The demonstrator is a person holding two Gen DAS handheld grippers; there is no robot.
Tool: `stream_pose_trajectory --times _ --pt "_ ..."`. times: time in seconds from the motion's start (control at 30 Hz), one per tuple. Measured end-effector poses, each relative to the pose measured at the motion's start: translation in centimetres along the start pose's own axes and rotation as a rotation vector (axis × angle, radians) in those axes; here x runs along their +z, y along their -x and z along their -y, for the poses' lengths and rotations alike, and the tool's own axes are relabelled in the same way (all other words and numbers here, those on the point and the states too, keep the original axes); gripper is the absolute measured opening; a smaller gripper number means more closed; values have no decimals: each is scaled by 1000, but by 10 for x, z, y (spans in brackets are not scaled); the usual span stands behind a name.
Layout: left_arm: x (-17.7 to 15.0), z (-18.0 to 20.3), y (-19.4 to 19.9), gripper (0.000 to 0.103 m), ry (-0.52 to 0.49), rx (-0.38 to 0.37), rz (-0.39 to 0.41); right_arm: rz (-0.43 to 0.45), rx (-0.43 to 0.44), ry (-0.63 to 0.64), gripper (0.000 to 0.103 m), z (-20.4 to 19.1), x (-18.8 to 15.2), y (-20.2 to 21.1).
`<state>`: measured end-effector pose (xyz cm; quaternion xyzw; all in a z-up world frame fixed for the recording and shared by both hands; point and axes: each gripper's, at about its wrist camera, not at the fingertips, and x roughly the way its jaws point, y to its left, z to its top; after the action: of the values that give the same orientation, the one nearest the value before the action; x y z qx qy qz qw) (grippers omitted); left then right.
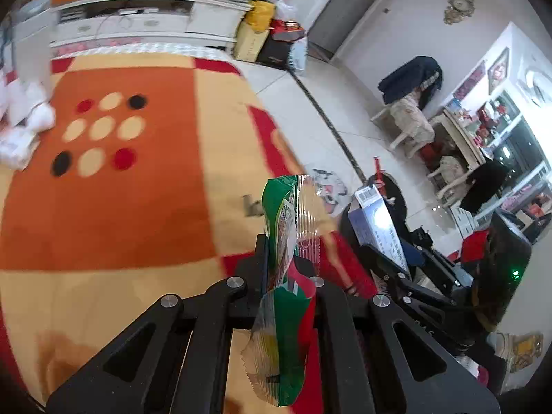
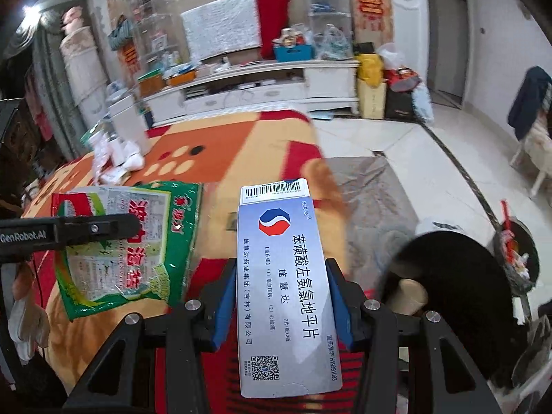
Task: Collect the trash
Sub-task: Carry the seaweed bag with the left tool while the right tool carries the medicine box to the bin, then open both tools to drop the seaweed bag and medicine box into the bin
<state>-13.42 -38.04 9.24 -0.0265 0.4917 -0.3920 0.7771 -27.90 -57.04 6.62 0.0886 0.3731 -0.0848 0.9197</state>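
**Both grippers loaded: wrapper on the left, medicine box on the right**

The left gripper (image 1: 289, 258) has its black fingers (image 1: 261, 262) closed on a green and red snack wrapper (image 1: 284, 241), which stands on edge between them and runs from the camera out past the tips. In the right wrist view the same wrapper (image 2: 124, 241) hangs flat at 9 o'clock, pinched by the left gripper (image 2: 100, 229) reaching in from the frame's left edge.

The right gripper (image 2: 281, 283) clamps a pale blue medicine box (image 2: 284, 286) between its blue-padded fingers (image 2: 224, 296); the box lies lengthwise along them, barcode end pointing to 12 o'clock. From the left wrist camera that box (image 1: 377, 227) sits at 3 o'clock, close beside the wrapper.

Both items are held above an orange, cream and red patterned rug (image 1: 138, 179). A dark bin (image 2: 517, 255) with scraps inside stands on the white tiled floor (image 2: 414, 158) at 3 o'clock in the right view. Crumpled white tissues (image 1: 24, 127) lie on the rug at 9 o'clock in the left view.
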Motion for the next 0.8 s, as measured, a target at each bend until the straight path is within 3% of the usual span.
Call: stream_pose_trajectory --times 0.43,0.8 --pt "24 69 -42 4 -63 -90 2 -24 -149 -111 47 90 -17 16" --pt "30 101 -77 4 -79 -118 -26 -41 -183 -184 47 131 -24 9"
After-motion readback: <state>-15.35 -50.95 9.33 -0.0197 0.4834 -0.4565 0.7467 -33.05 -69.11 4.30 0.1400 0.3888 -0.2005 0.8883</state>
